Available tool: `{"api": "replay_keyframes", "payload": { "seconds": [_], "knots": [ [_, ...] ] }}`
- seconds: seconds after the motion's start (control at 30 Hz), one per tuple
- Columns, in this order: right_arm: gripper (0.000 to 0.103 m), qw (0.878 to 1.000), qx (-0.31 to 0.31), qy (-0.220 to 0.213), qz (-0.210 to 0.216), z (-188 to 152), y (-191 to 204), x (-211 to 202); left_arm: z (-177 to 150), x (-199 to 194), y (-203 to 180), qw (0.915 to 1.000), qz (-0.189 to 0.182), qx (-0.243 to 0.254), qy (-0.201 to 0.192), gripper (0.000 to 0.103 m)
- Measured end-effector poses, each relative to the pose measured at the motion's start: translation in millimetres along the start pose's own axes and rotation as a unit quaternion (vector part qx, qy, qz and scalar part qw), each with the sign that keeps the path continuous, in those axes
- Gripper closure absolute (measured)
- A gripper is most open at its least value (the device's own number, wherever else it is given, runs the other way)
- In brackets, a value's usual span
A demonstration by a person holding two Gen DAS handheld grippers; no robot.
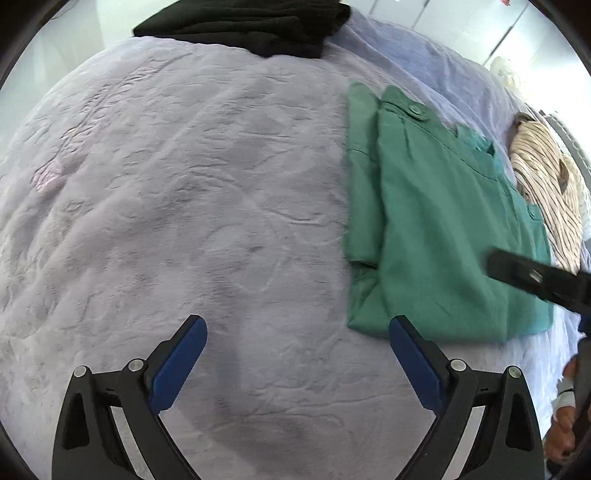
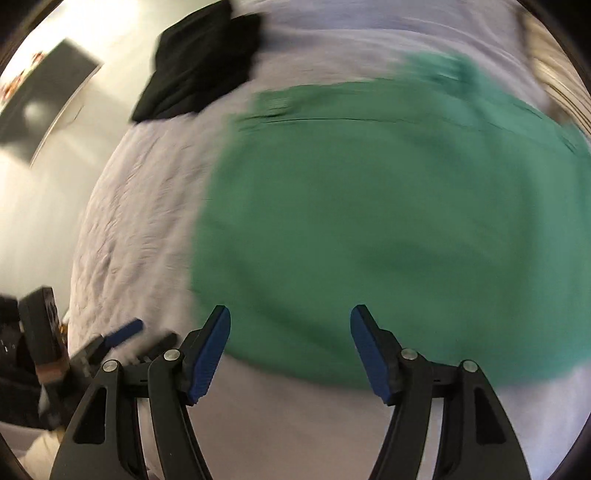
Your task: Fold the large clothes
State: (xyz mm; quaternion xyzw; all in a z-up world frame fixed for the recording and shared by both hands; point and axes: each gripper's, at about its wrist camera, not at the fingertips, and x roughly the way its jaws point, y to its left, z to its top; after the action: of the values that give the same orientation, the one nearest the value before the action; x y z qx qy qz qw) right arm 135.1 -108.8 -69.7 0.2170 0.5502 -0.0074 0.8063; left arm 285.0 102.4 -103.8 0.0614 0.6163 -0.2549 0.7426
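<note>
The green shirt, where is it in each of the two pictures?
Left wrist view: the green shirt lies folded on the right side, on the pale bedspread.
Right wrist view: the green shirt fills the middle and right, blurred.
Shared landmark: the black clothes at the top of the left wrist view, and at the upper left of the right wrist view.

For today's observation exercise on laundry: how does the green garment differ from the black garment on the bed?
The green garment is teal-green with visible buttons; the black garment is plain dark, with no details showing. The green garment lies flat in a tidy rectangle towards the bed's right side in the left wrist view; the black garment sits bunched in thick folds at the far edge. Both rest on the pale bedspread, untouched by any gripper.
</note>
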Motion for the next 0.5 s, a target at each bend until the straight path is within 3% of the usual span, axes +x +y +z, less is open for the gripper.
{"api": "replay_keyframes", "payload": {
  "seconds": [0.17, 0.2, 0.23, 0.27, 0.3, 0.37, 0.43, 0.5],
  "knots": [
    [0.032, 0.994, -0.083, 0.023, -0.064, 11, 73, 54, -4, -4, 15, 0.9996, 0.023, -0.011, -0.01, 0.004],
    [0.045, 0.991, -0.094, 0.034, -0.088, 13, 75, 67, -5, -5, 19, 0.9996, 0.025, -0.009, -0.012, 0.004],
    [0.088, 0.991, -0.093, 0.039, -0.093, 13, 72, 73, -7, -5, 22, 0.9996, 0.024, -0.009, -0.013, 0.004],
    [0.087, 0.993, -0.074, 0.041, -0.082, 13, 65, 73, -8, -6, 25, 0.9996, 0.021, -0.012, -0.013, 0.004],
    [0.087, 0.996, -0.051, 0.034, -0.059, 14, 54, 67, -9, -7, 30, 0.9996, 0.016, -0.02, -0.012, 0.004],
    [0.087, 0.999, 0.016, 0.011, 0.03, 17, 26, 48, -12, -6, 40, 0.9995, 0.009, -0.028, -0.011, 0.004],
    [0.087, 0.991, 0.078, 0.012, 0.11, 19, -4, 40, -13, -6, 46, 0.9994, 0.004, -0.032, -0.01, 0.004],
    [0.086, 0.98, 0.117, 0.029, 0.157, 20, -18, 47, -13, -6, 48, 0.9993, -0.001, -0.036, -0.012, 0.004]
  ]
}}
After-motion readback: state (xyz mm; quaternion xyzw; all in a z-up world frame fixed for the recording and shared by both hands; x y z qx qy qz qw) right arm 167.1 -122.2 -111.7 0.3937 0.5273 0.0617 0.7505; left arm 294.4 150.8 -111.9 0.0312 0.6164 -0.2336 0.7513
